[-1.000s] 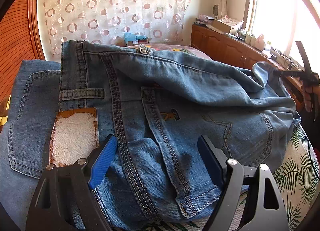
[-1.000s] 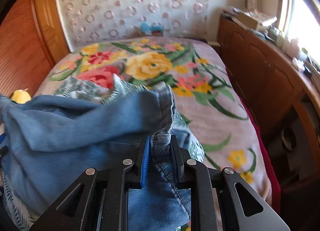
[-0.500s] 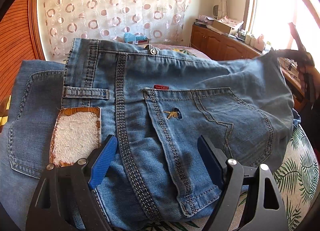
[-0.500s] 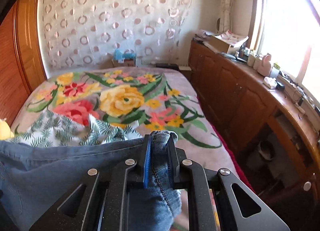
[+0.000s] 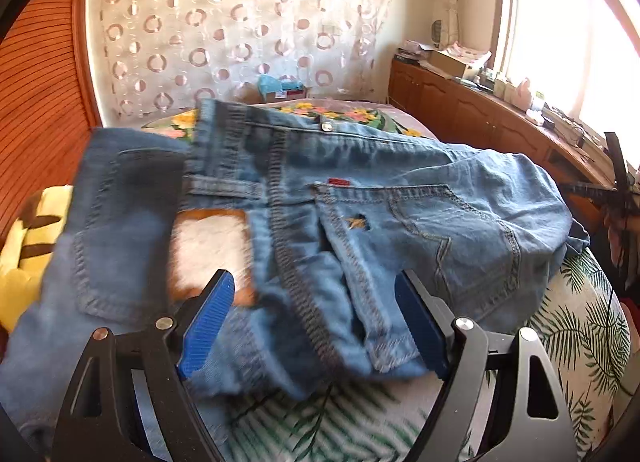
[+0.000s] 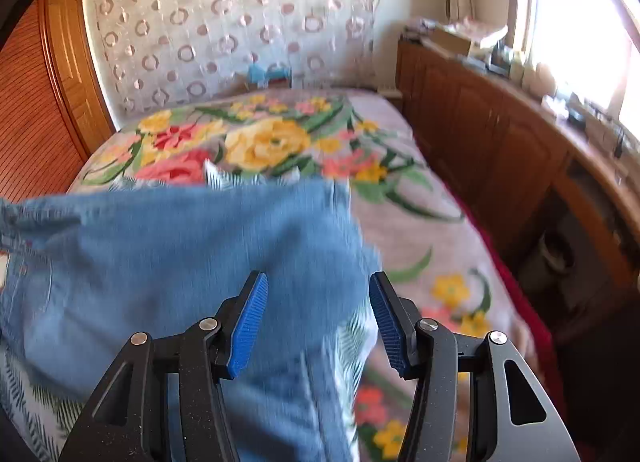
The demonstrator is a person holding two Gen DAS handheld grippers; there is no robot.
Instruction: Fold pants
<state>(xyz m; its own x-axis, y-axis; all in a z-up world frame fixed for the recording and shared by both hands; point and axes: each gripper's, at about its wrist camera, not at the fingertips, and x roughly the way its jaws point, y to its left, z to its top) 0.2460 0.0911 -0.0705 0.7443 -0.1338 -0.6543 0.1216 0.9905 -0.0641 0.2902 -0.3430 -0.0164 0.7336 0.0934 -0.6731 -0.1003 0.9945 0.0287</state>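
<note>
Left gripper open wide, blue pads clear of the faded blue denim pants lying seat-up between them on the leaf-print sheet. Right gripper just opened, releasing the pinched hem: fold laid, denim spreading left and far from the parted pads.

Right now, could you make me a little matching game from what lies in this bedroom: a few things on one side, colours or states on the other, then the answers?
Things:
1. faded denim jeans
2. right tongs
3. soft plush toy
4. flowered bed blanket

States or colours:
A. yellow with dark stripes
B. blue, lying back pockets up
C. grey with yellow and red blooms
D. just opened, pads clear of the cloth

Pairs: 1-B, 2-D, 3-A, 4-C
</note>
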